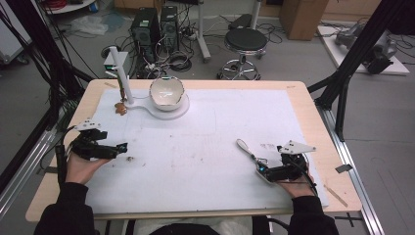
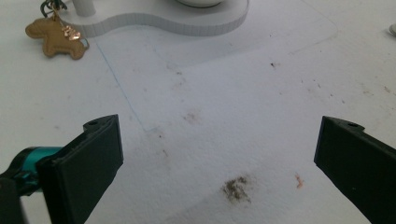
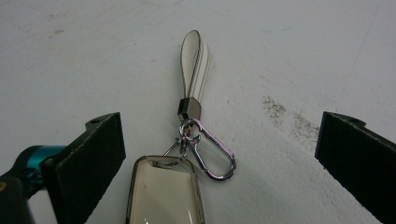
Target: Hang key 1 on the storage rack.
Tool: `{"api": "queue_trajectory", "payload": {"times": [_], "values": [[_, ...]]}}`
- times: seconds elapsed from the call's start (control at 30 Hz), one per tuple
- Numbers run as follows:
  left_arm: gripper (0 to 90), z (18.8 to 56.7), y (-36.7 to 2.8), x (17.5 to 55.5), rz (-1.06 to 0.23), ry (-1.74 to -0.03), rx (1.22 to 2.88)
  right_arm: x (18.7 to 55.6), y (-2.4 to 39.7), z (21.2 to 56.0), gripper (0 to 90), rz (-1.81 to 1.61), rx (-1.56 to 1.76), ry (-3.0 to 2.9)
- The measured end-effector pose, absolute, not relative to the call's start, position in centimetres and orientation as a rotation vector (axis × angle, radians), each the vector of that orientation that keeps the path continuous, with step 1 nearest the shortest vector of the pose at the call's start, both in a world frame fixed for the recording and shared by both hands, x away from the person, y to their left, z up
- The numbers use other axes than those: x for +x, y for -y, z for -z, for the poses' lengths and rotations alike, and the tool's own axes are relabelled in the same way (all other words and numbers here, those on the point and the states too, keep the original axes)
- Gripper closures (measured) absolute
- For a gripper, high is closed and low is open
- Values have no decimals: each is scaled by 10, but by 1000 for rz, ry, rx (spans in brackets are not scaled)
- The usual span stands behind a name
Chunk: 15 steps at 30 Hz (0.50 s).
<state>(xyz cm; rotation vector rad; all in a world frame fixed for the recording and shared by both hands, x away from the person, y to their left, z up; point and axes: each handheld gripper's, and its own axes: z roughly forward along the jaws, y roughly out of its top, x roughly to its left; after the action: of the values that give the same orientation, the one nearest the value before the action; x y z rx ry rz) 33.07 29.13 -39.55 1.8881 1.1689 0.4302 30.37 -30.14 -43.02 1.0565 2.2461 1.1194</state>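
- Right gripper (image 3: 219, 154) is resting low over the white mat (image 1: 205, 147) at the near right, jaws standing wide apart, gripping nothing.
- Key fob (image 3: 166, 191) is lying flat between those jaws, touching neither; its carabiner (image 3: 212, 154) and white strap (image 3: 194, 65) are stretching away from the gripper.
- Left gripper (image 2: 219, 158) is sitting at the near left, jaws spread over stained mat.
- Brown horse charm (image 2: 56, 37) is lying beside the white stand (image 2: 187, 21) holding a bowl (image 1: 166, 93).

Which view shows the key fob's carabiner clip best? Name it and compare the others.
The right gripper view: the carabiner clip lies close up between the open right tool, hooked to the key fob and strap. The high view shows the strap, the clip too small to tell. The left gripper view looks toward the horse charm.
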Motion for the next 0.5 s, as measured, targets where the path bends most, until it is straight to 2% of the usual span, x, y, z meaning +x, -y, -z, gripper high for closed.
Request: {"api": "queue_trajectory", "payload": {"times": [0.5], "values": [[17,406,-285,309,-360,-1154,1915,303,302,430,8,-1119,1060,-2241]]}}
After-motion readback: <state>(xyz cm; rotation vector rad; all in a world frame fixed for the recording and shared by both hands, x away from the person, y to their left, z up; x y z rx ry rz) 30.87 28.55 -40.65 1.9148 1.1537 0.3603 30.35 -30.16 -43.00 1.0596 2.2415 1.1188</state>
